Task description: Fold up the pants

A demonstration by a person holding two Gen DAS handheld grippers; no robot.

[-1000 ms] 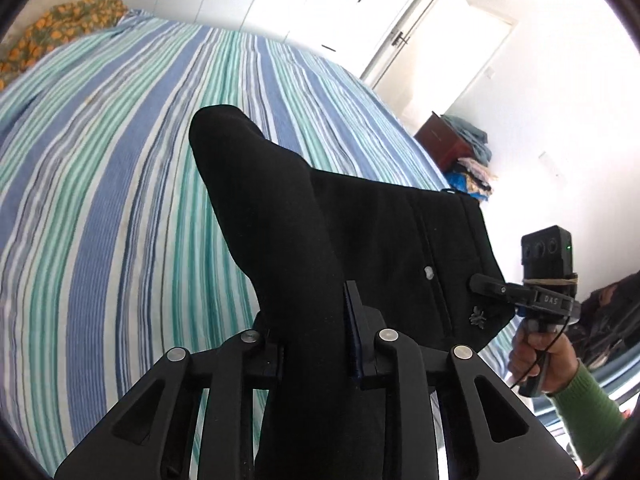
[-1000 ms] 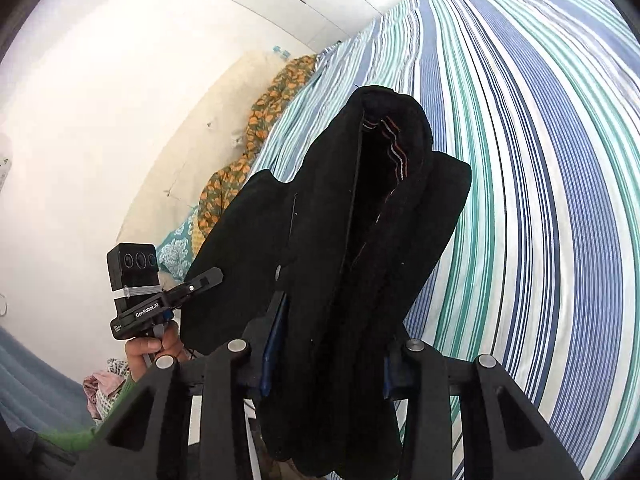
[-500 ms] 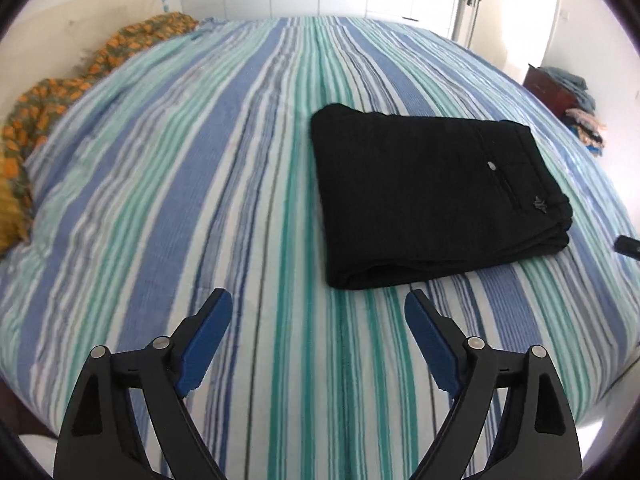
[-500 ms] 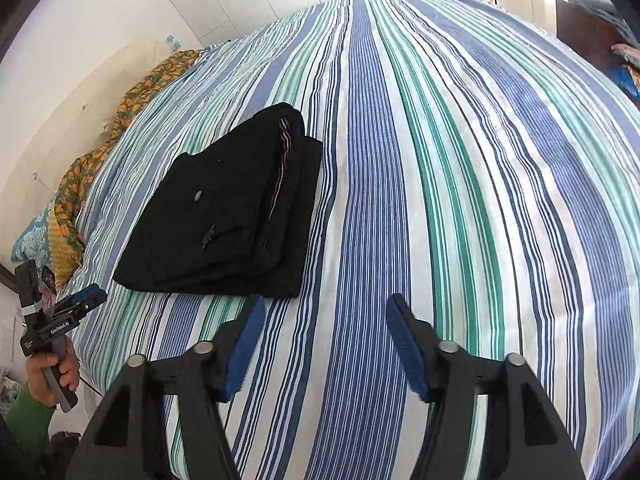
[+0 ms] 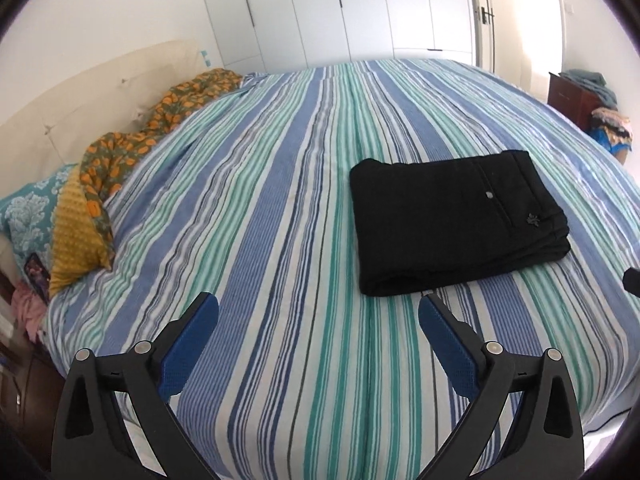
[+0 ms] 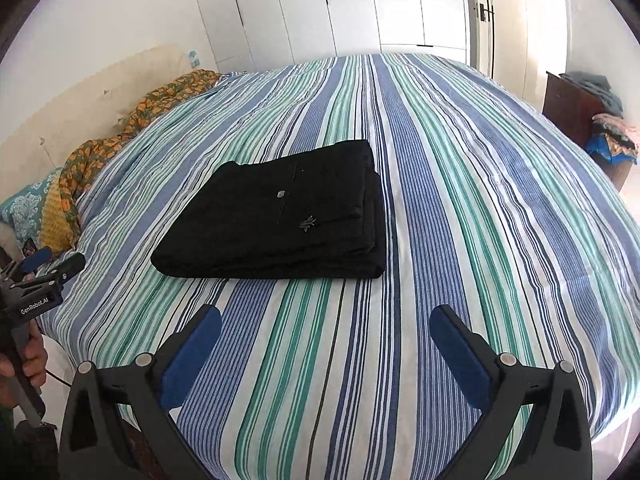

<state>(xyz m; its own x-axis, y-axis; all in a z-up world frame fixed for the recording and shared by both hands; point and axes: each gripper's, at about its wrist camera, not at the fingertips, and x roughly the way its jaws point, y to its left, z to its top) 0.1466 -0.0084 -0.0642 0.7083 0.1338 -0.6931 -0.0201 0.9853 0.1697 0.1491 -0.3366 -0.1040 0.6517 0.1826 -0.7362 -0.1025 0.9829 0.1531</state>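
Observation:
The black pants [image 5: 456,224] lie folded in a flat rectangular stack on the striped bed [image 5: 280,240], button and small emblem on top. My left gripper [image 5: 318,304] hovers short of the stack's near left corner; its jaws are opening wide, with nothing between them. In the right wrist view the pants [image 6: 280,220] lie ahead and slightly left. My right gripper [image 6: 326,314] hangs over the bare bedspread [image 6: 460,200] before them, its jaws also opening and empty. The left gripper [image 6: 56,262] shows at that view's left edge, held by a hand [image 6: 24,364].
An orange patterned blanket [image 5: 132,148], a yellow cushion [image 5: 76,232] and a teal pillow [image 5: 28,212] lie along the headboard at the left. White wardrobe doors [image 5: 360,8] stand behind the bed. A dark dresser [image 5: 572,96] with piled clothes stands at the far right.
Both grippers let go of the black pants, which now lie folded on the bed. Both have pulled back and tipped downward, and their jaws have spread wide.

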